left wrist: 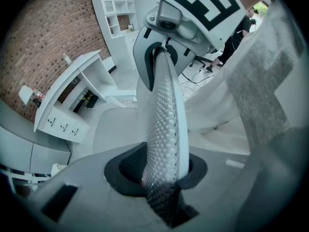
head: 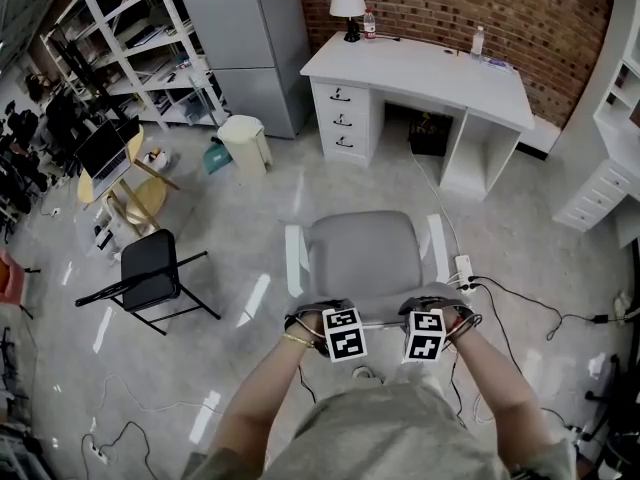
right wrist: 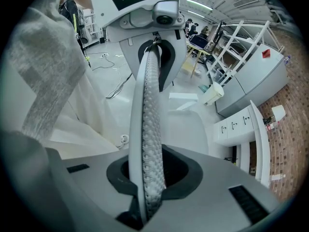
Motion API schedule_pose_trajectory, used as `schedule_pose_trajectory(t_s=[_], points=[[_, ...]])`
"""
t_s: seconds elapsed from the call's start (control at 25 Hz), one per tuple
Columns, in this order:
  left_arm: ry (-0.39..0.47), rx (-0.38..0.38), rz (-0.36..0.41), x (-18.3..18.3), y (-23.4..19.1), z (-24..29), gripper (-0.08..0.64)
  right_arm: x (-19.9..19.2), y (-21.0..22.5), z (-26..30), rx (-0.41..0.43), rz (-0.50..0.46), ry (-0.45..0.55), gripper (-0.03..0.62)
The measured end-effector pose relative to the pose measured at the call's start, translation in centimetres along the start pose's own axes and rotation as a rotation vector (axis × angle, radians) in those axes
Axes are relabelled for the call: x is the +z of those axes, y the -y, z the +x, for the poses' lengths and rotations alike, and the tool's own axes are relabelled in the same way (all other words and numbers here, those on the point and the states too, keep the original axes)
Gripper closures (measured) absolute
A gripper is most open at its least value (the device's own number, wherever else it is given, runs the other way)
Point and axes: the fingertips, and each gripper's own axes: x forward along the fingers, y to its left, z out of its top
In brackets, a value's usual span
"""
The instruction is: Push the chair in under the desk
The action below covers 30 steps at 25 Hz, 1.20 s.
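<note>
The left gripper [left wrist: 161, 174] and the right gripper [right wrist: 148, 180] each pinch the top edge of the pale mesh backrest [left wrist: 163, 110] of the grey office chair [head: 365, 253], at 7 and 5 o'clock of its seat. The chair stands on open floor, well apart from the white desk [head: 430, 68] with 3 drawers at 12 o'clock, against the brick wall [head: 450, 3]
</note>
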Motion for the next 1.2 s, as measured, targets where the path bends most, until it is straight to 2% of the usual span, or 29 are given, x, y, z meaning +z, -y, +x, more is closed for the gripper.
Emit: schedule_pose_trajectory(t_s=[1.2], points=[[-0.012, -0.033, 0.034, 1.3, -6.5, 0.8, 0.445, -1.8, 6.3, 1.1, -0.056, 0.021, -0.037, 0.548]])
